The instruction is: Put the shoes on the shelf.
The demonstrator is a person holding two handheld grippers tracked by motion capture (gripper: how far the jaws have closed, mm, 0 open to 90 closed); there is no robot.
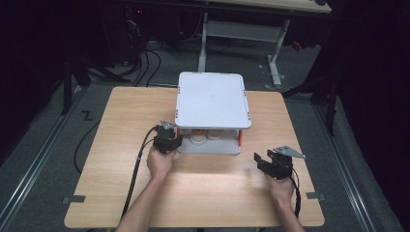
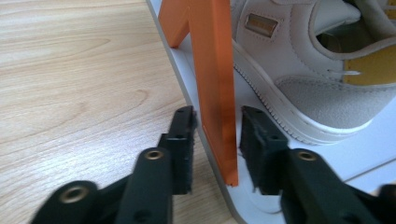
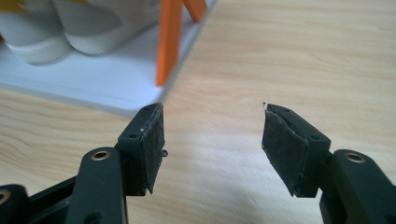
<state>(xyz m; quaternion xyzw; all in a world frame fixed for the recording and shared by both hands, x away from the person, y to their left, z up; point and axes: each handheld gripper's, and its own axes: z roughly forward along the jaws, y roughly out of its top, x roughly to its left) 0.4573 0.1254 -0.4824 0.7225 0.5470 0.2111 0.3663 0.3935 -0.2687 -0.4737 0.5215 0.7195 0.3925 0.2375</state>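
A white two-tier rack (image 1: 212, 99) with orange corner posts stands at the back middle of the wooden table (image 1: 116, 164). Pale sneakers (image 1: 205, 137) sit on its lower shelf (image 2: 345, 149), and the near sneaker (image 2: 289, 70) has a white sole. My left gripper (image 1: 170, 139) is at the rack's front left corner. In the left gripper view its jaws straddle the orange post (image 2: 212, 70): the left pad touches it and a thin gap shows at the right pad, so the left gripper (image 2: 217, 116) is open. My right gripper (image 1: 263, 155) hovers open over bare wood to the right of the rack. In its own view the right gripper (image 3: 212, 116) is short of another orange post (image 3: 169, 42).
Beyond the far edge of the table are cables on the floor and the white legs of another desk (image 1: 275, 53). Tape marks (image 1: 73, 199) sit near the table's front corners. Bare wood stretches in front of the rack and to both sides.
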